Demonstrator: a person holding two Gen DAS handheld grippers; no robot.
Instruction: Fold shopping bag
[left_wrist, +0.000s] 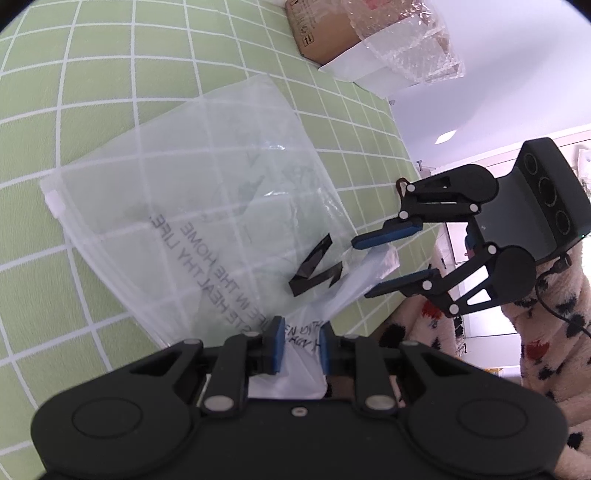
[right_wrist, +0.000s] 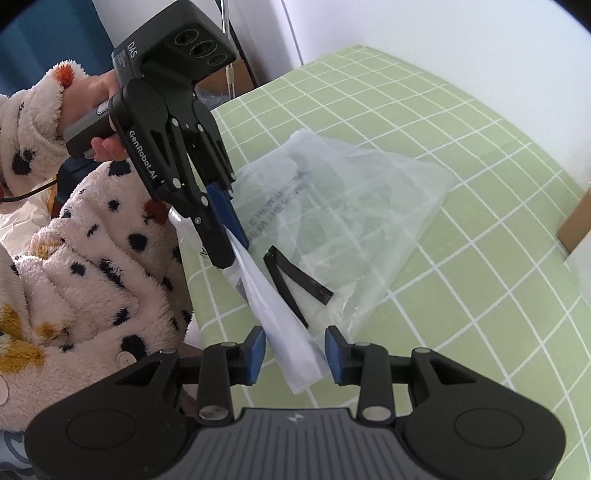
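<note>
Now the shopping bag (left_wrist: 207, 206) lies spread on the surface (left_wrist: 92, 92), which is covered by a green cloth with a white grid. It is a thin, half-clear plastic bag with dark printed letters and a black mark shaped like a bent strip (left_wrist: 314, 269); a white slider piece (left_wrist: 53, 201) sits at one edge. The near part of the bag is gathered and lifted off the cloth into a white twisted band (right_wrist: 280, 306). The left tool (left_wrist: 301, 350) is clamped on this band: its two blue pads press the plastic from both sides at the edge of the surface. The right tool (right_wrist: 295, 352) has its jaws apart; the end of the band passes between the blue pads, but they do not press on it, and a gap shows at each side. In the right wrist view a hand (right_wrist: 105, 110) in a fluffy white sleeve with dark spots (right_wrist: 92, 258) holds the left tool. At the far side of the surface stands a brown cardboard box (left_wrist: 321, 33) with crumpled clear wrap (left_wrist: 402, 40) over it.
</note>
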